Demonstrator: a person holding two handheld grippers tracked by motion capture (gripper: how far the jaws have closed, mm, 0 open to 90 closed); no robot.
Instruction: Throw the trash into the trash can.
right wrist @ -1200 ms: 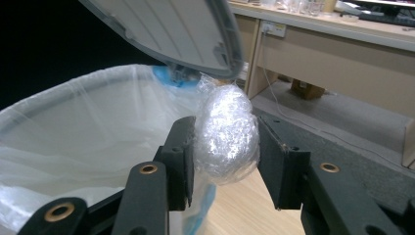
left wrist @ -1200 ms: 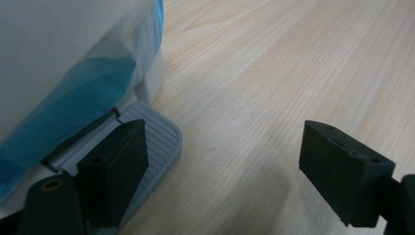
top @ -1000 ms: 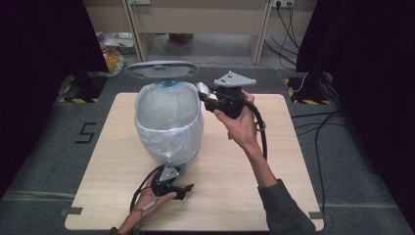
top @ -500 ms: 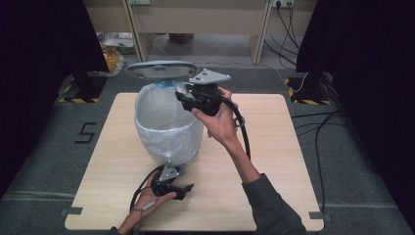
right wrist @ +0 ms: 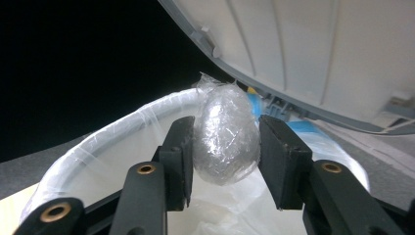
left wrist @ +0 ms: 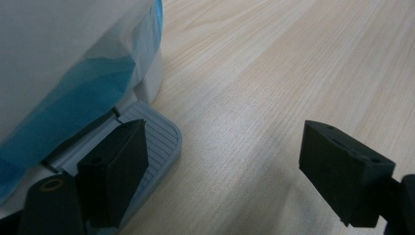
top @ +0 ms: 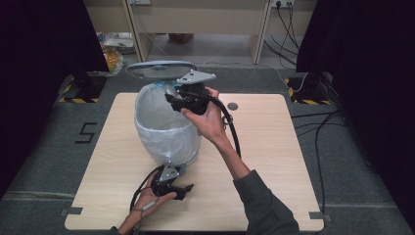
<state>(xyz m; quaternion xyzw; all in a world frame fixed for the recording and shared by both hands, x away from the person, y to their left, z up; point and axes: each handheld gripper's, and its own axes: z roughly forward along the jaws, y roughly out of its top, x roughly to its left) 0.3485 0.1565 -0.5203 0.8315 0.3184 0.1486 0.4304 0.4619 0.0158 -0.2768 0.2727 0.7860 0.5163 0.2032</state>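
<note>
A light wooden table (top: 274, 161) is standing on grey carpet, with a white number marking (top: 87, 132) on the floor off its left edge, dark curtains hanging at both sides, and cables (top: 320, 132) trailing across the floor at the right. A white pedal bin (top: 164, 129) lined with a clear bag is sitting on the table, its grey lid (top: 159, 70) standing raised behind it. The right gripper (top: 177, 99) is hovering just over the bin's rear rim, below the lid, with the person's right hand (top: 208, 117) reaching in from the right. Its jaws are clamping a wad of crumpled clear plastic wrap (right wrist: 226, 134), which is sitting squarely between them; beneath the jaws the lined bin opening is lying open, and the lid's pale underside is filling the space above and to the right. The left gripper (top: 175, 188) is resting at the near foot of the bin, its jaws spread wide apart and holding nothing; one jaw is lying over the grey ribbed pedal (left wrist: 156, 142), the other over bare wood. The wad is hidden in the high view by the right gripper's body. The bin's interior is too pale to show any contents.
</note>
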